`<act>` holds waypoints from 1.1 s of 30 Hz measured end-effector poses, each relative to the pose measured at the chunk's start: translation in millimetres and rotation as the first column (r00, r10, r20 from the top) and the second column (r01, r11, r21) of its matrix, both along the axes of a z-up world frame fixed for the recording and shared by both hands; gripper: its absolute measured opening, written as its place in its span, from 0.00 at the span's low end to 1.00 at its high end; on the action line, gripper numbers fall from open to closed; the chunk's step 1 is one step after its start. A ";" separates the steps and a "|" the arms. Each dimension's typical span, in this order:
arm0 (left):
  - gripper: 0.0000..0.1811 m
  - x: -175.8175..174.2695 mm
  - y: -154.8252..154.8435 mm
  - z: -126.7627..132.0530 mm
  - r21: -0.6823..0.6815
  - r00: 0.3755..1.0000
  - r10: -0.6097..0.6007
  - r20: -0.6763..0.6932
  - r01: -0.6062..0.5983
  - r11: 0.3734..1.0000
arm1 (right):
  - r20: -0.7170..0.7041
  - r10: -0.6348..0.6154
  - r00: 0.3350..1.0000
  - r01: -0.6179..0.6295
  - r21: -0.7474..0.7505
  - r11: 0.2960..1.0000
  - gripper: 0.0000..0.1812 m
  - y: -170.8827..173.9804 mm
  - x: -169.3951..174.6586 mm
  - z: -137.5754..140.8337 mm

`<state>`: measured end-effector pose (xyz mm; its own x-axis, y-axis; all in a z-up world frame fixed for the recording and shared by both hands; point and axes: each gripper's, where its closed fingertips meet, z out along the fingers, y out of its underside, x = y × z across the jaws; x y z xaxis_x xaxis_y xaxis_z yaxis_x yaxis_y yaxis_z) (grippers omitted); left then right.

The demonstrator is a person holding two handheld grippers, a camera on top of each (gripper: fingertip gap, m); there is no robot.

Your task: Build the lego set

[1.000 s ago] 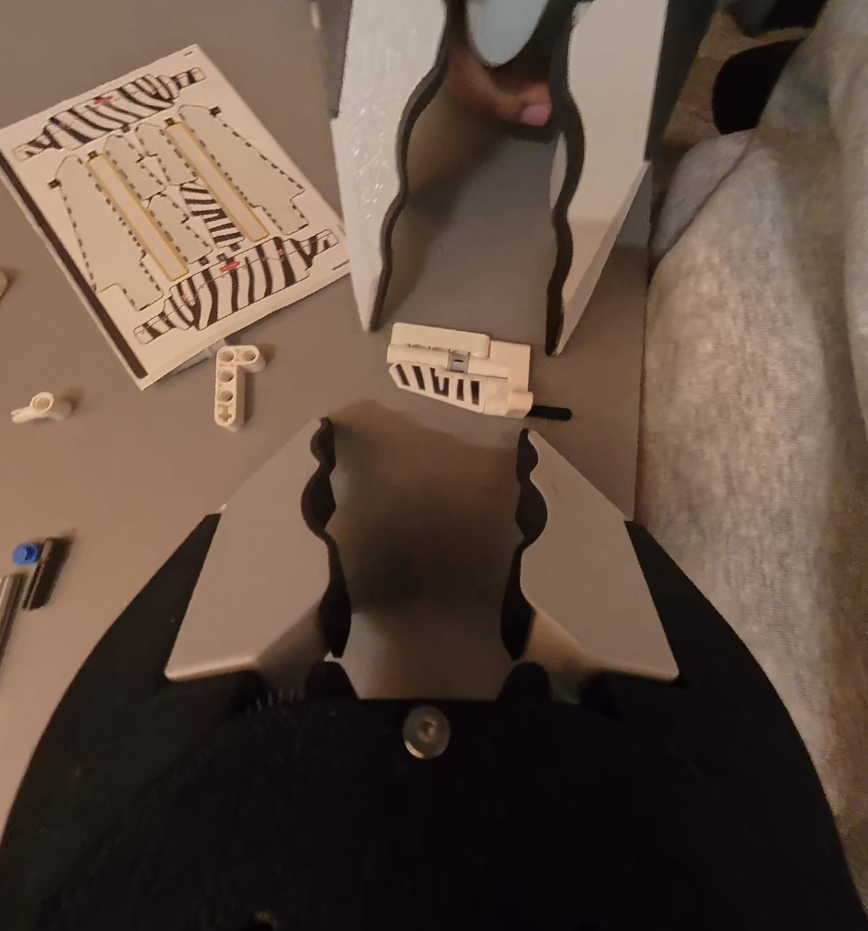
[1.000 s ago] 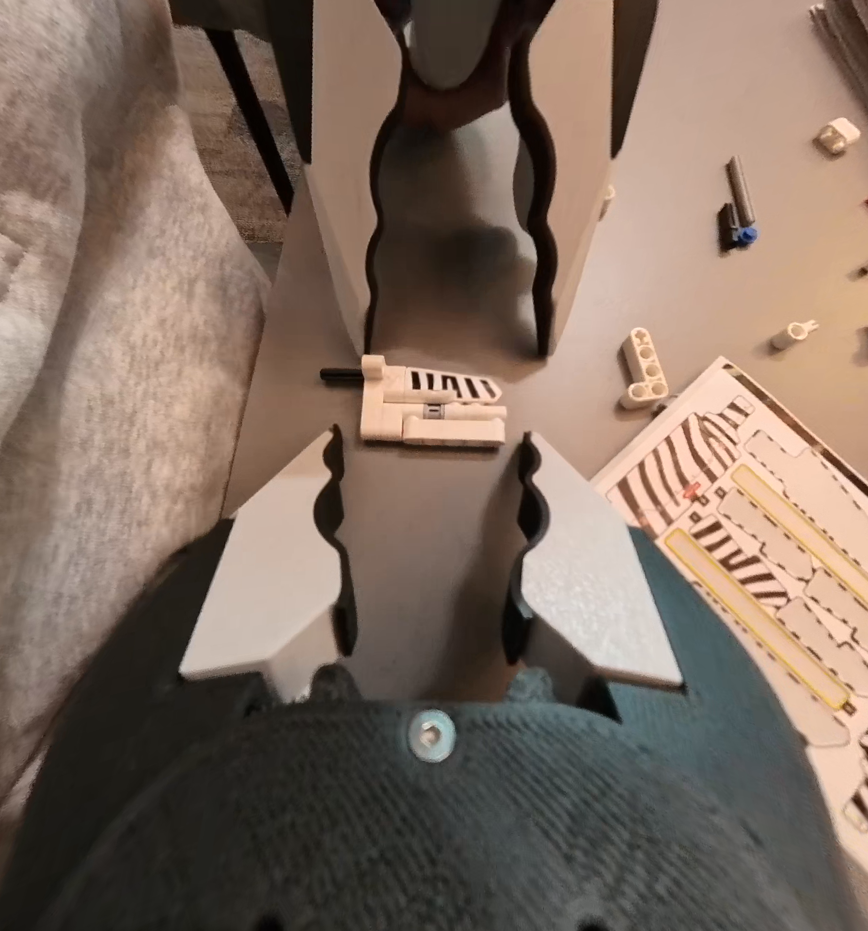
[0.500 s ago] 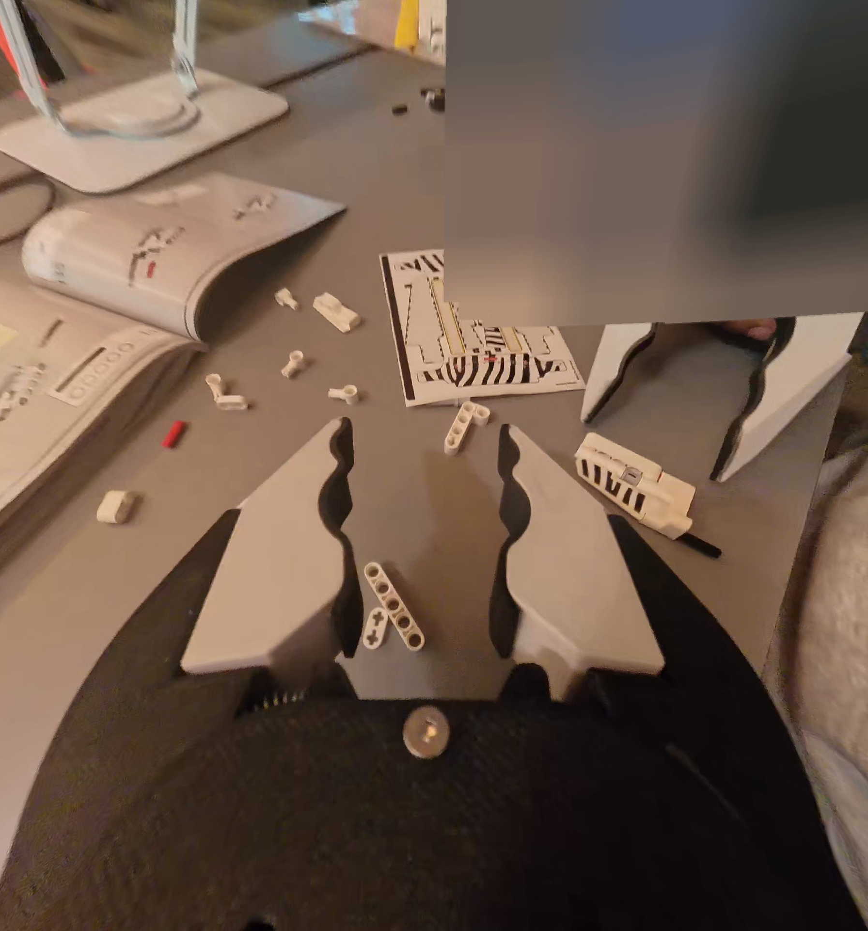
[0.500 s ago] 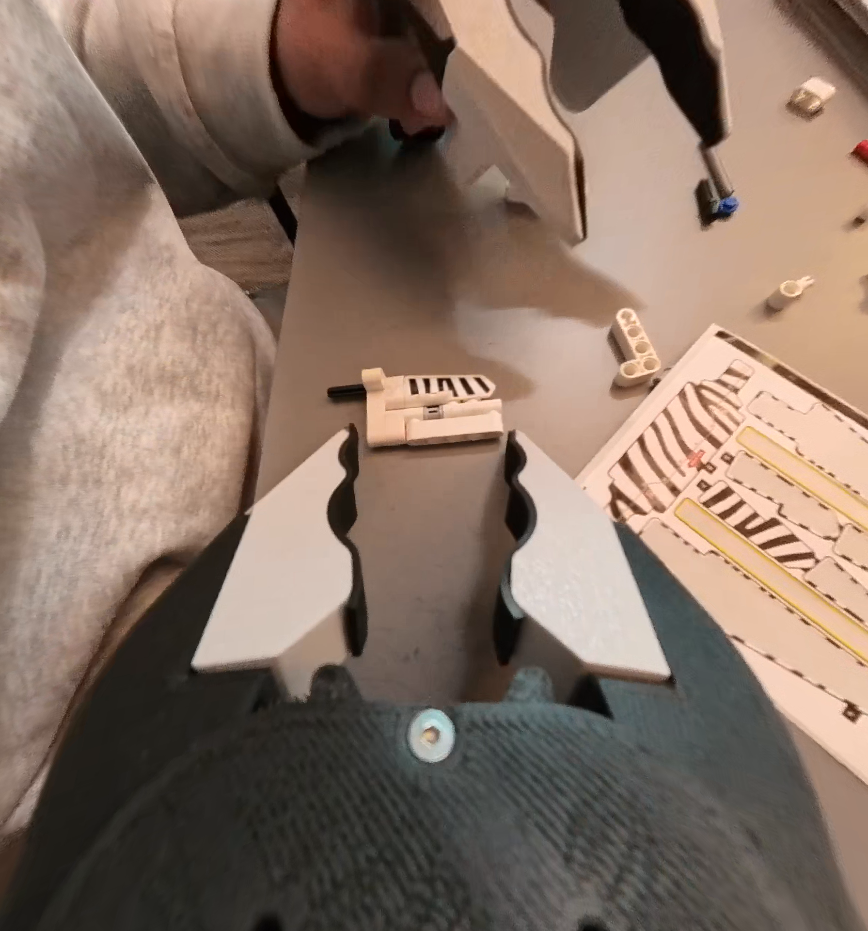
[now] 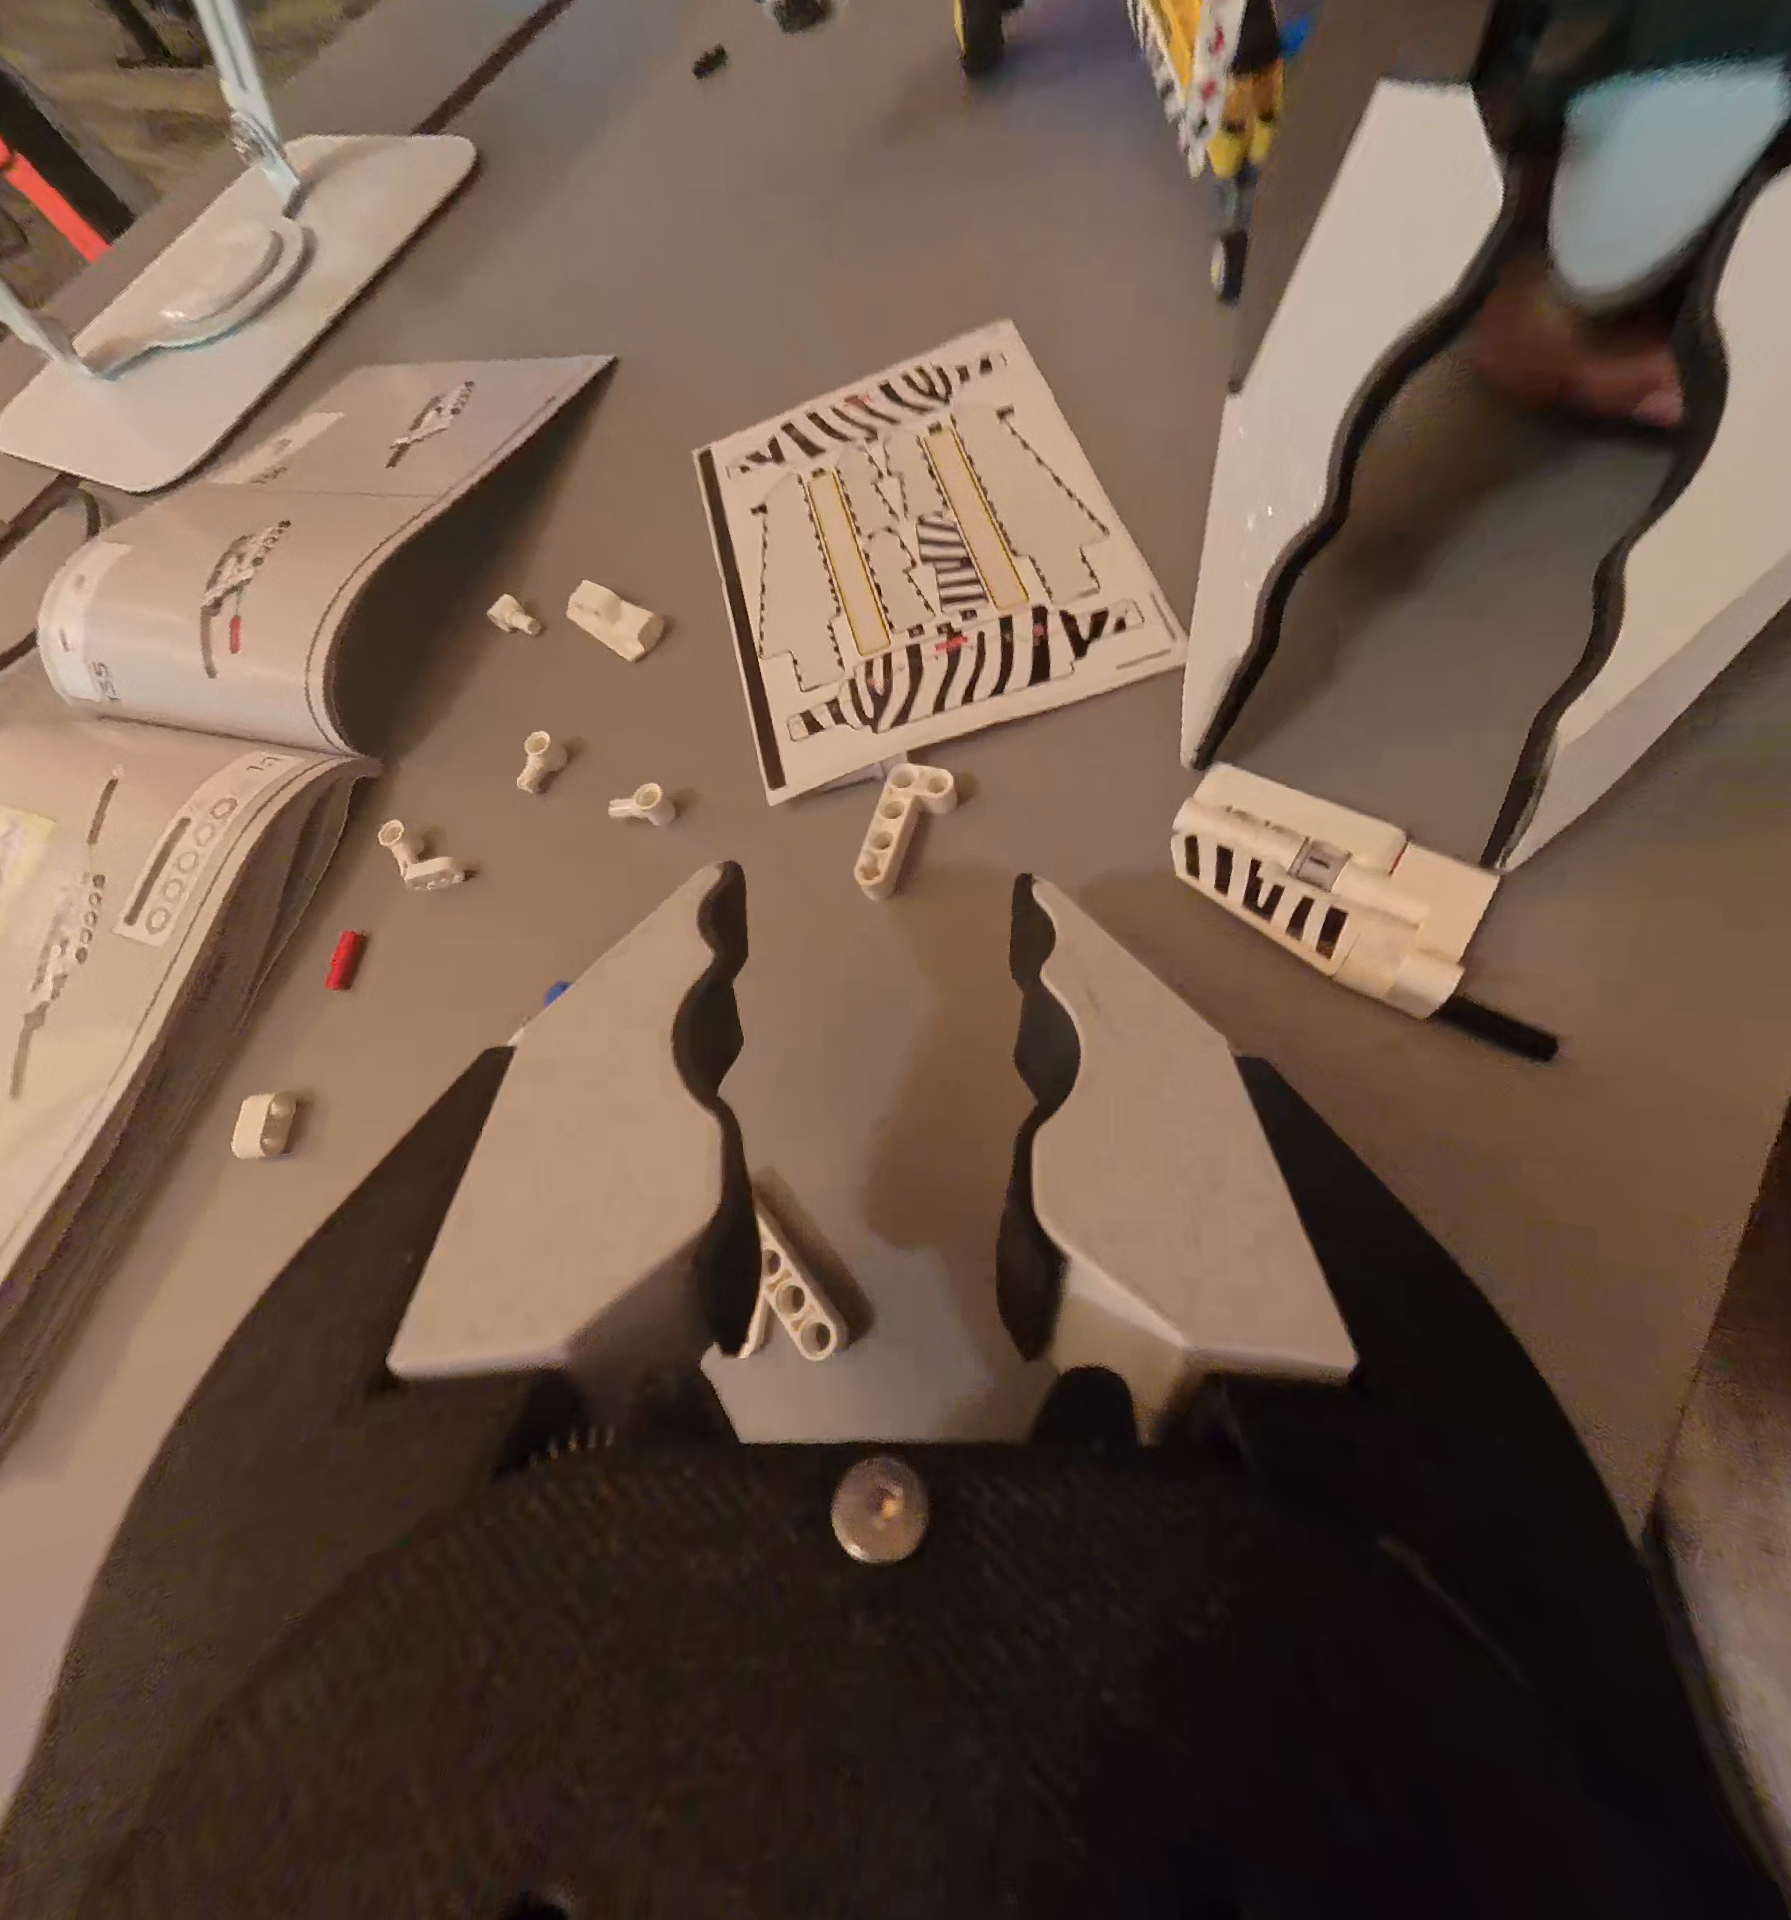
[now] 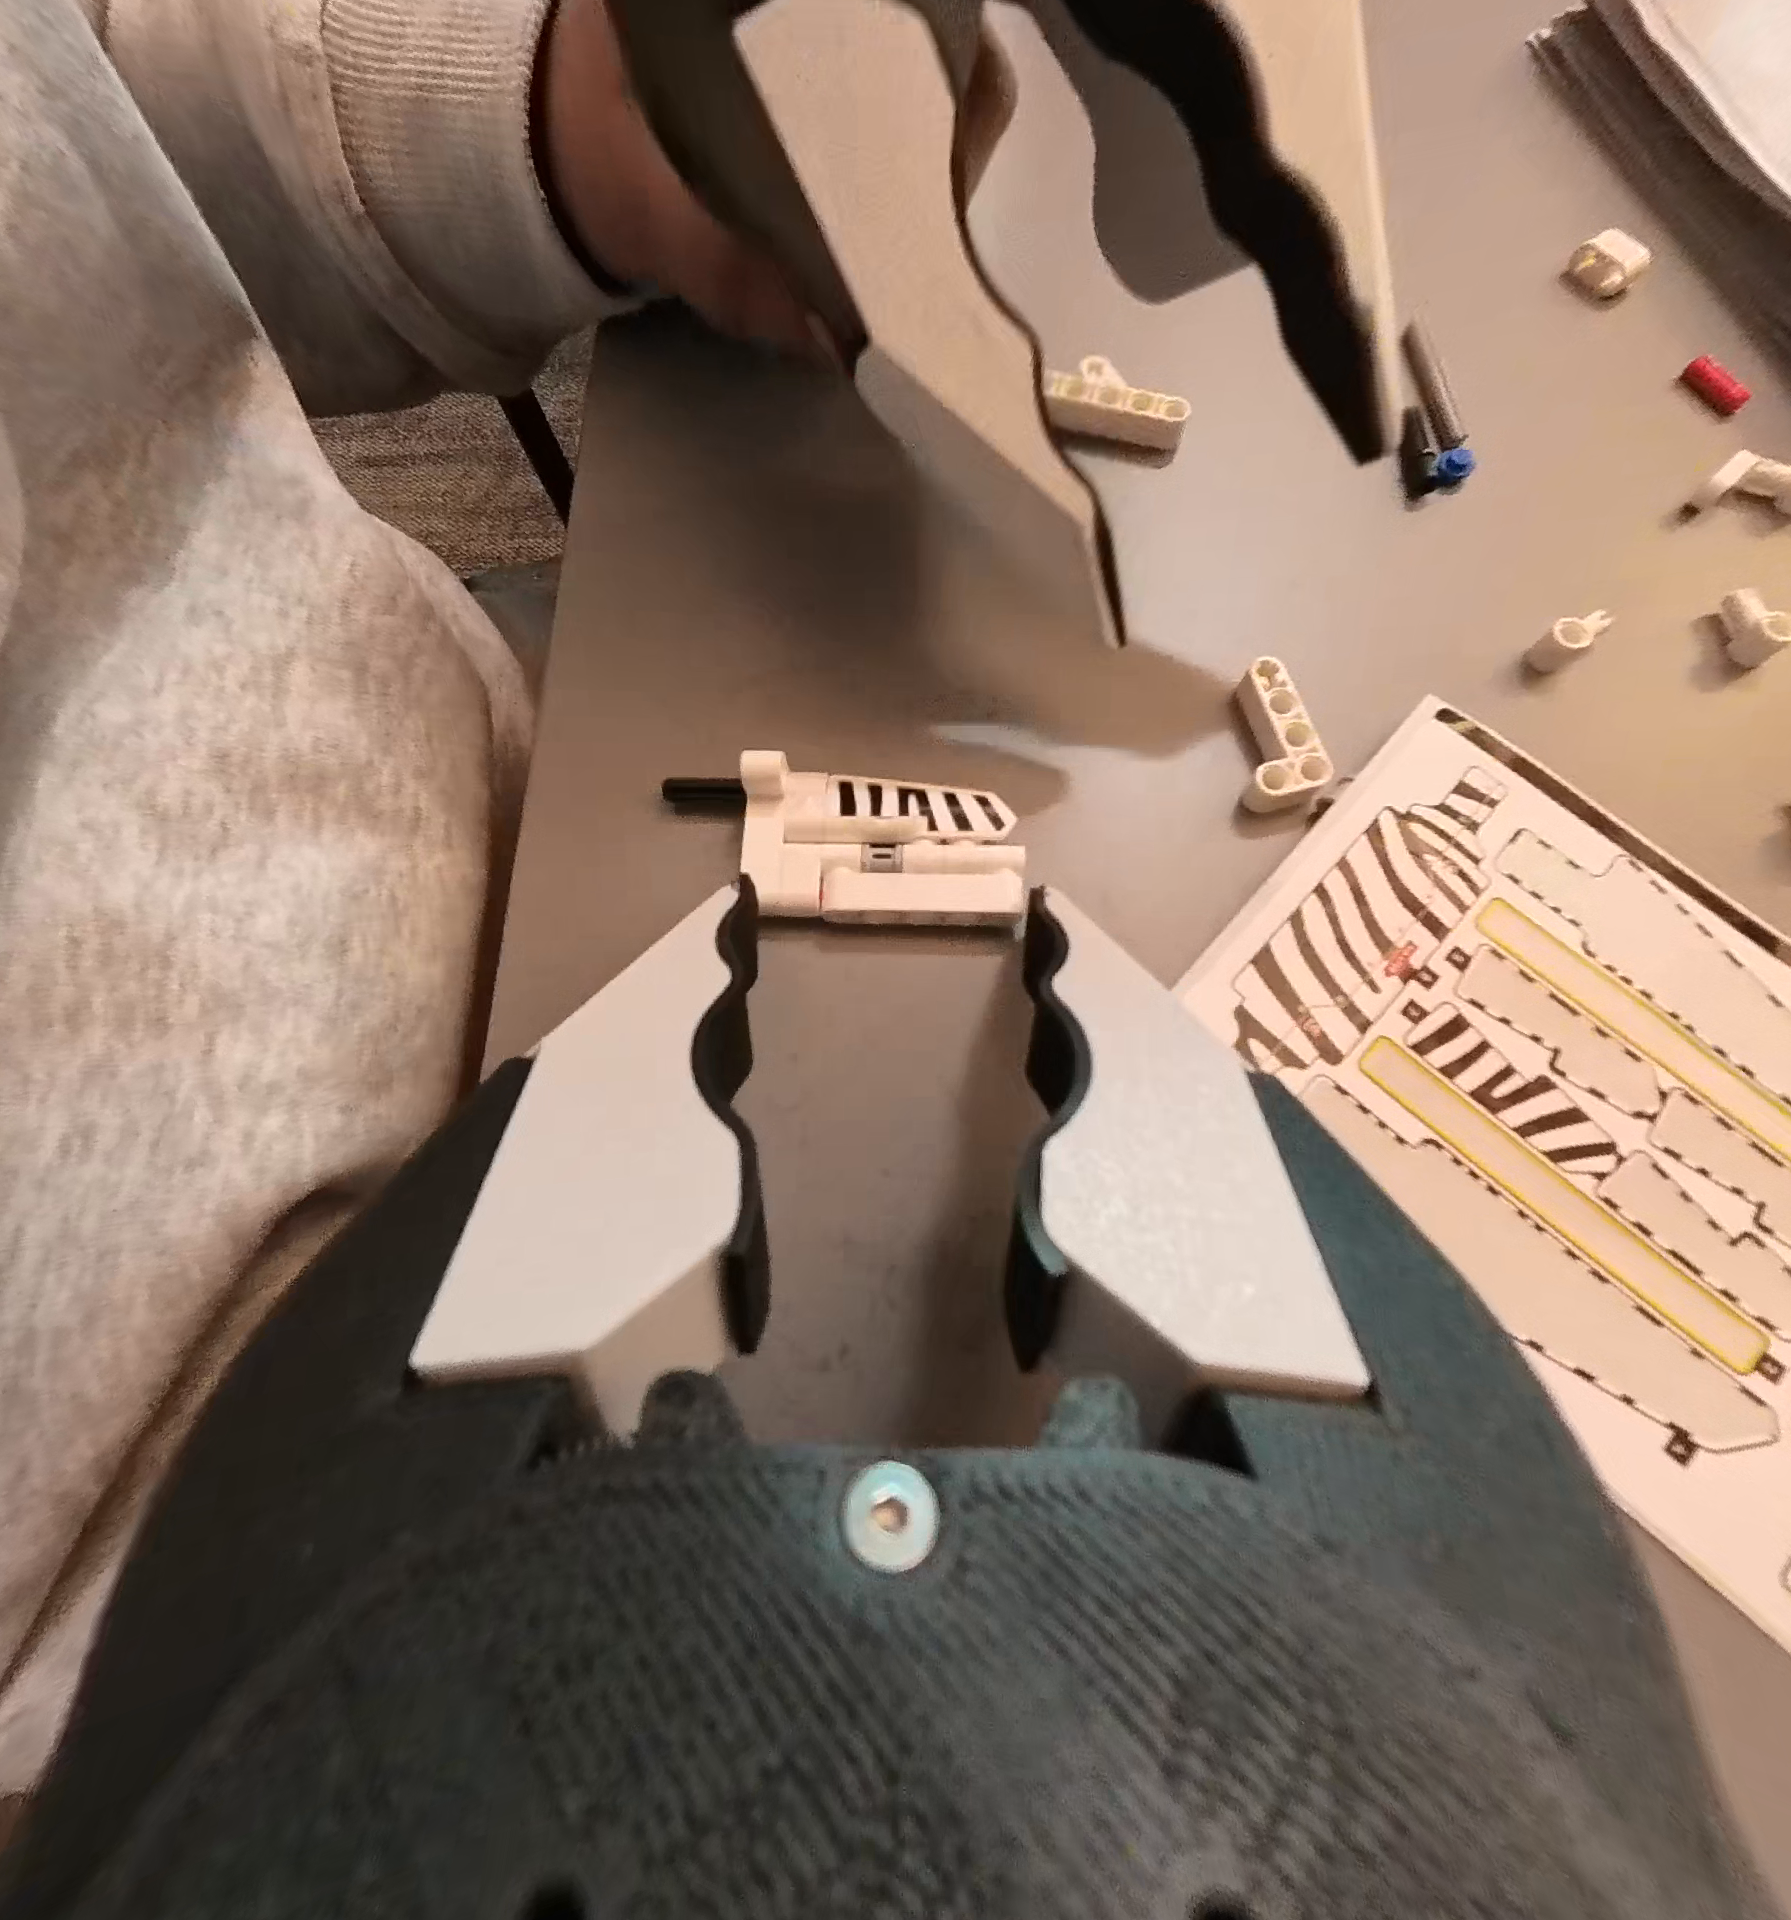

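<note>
A white lego assembly with zebra stripes (image 6: 880, 842) and a black axle on one end lies near the table edge; it also shows in the left wrist view (image 5: 1317, 904). My right gripper (image 6: 886, 899) is open and empty, with its tips at the assembly's near edge; it shows too in the left wrist view (image 5: 1353, 805). My left gripper (image 5: 875, 894) is open and empty, raised over the table away from the assembly; the right wrist view shows it at the top (image 6: 1239, 540). A white straight beam (image 5: 797, 1288) lies under it. A white L-shaped beam (image 5: 901, 826) lies just past its tips.
A zebra sticker sheet (image 5: 932, 561) lies mid-table. An open instruction booklet (image 5: 143, 831) and a white stand base (image 5: 236, 301) are at the left. Small white connectors (image 5: 642, 805), a red pin (image 5: 347, 958) and a blue pin with black axles (image 6: 1436, 447) are scattered. A person's grey sleeve (image 6: 195, 831) borders the table edge.
My left gripper has lifted off from facing the assembly and swung away over the loose parts. My right gripper has moved closer to the assembly. Both stay open.
</note>
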<state>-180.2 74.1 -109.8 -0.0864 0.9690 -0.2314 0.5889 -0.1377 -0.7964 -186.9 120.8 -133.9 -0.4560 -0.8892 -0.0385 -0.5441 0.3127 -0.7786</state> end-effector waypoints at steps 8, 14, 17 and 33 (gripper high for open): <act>0.13 5.2 -22.2 2.5 -0.262 0.994 0.106 0.009 -0.100 0.960 | -0.004 0.006 1.000 -0.006 0.037 0.999 0.29 1.8 2.8 -3.5; 0.16 27.5 -42.9 54.2 0.003 0.917 0.194 -0.348 -0.206 0.978 | 0.010 -0.003 1.000 0.003 0.066 0.998 0.28 1.7 3.7 -3.7; 0.21 33.5 -43.2 71.8 0.152 0.854 0.191 -0.484 -0.133 0.979 | 0.010 -0.003 1.000 0.003 0.066 0.998 0.27 1.9 4.3 -3.8; 0.20 19.5 -34.5 53.4 0.207 0.920 0.134 -0.369 -0.059 0.977 | 0.032 -0.006 0.999 0.003 0.097 0.995 0.25 17.8 0.7 4.0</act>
